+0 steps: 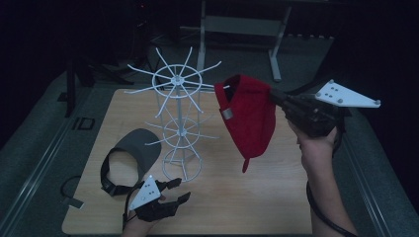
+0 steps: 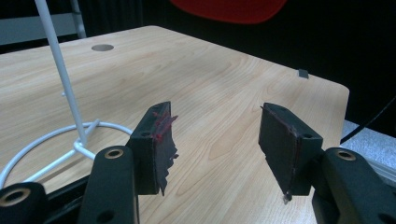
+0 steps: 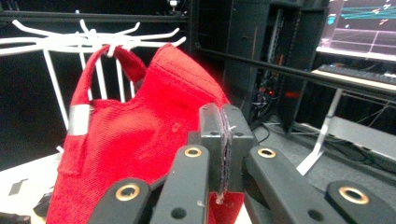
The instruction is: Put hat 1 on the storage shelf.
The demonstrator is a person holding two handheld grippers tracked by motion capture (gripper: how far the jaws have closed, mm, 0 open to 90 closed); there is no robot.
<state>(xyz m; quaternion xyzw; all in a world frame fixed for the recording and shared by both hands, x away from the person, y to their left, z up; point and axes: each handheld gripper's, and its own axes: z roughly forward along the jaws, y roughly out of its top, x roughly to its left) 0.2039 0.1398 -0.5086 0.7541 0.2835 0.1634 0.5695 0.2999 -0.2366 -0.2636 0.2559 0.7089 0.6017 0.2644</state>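
A red cap [image 1: 249, 118] hangs in the air to the right of a white wire rack [image 1: 179, 118]. My right gripper [image 1: 273, 95] is shut on its fabric. In the right gripper view the jaws [image 3: 223, 135] pinch the red cap [image 3: 140, 140], and its back strap loops over one of the top prongs of the rack [image 3: 109, 49]. A dark grey visor cap [image 1: 133, 148] lies on the table left of the rack's base. My left gripper [image 1: 175, 190] rests low near the front edge, open [image 2: 215, 140] and holding nothing, with the rack's base ring [image 2: 79, 140] to its left.
The wooden table [image 1: 237, 197] has bare room at front right under the red cap. A loose black strap lies off the table's left edge [image 1: 69, 190]. Behind the table stands a metal frame [image 1: 237, 24]. A small hole [image 2: 102, 47] is in the tabletop.
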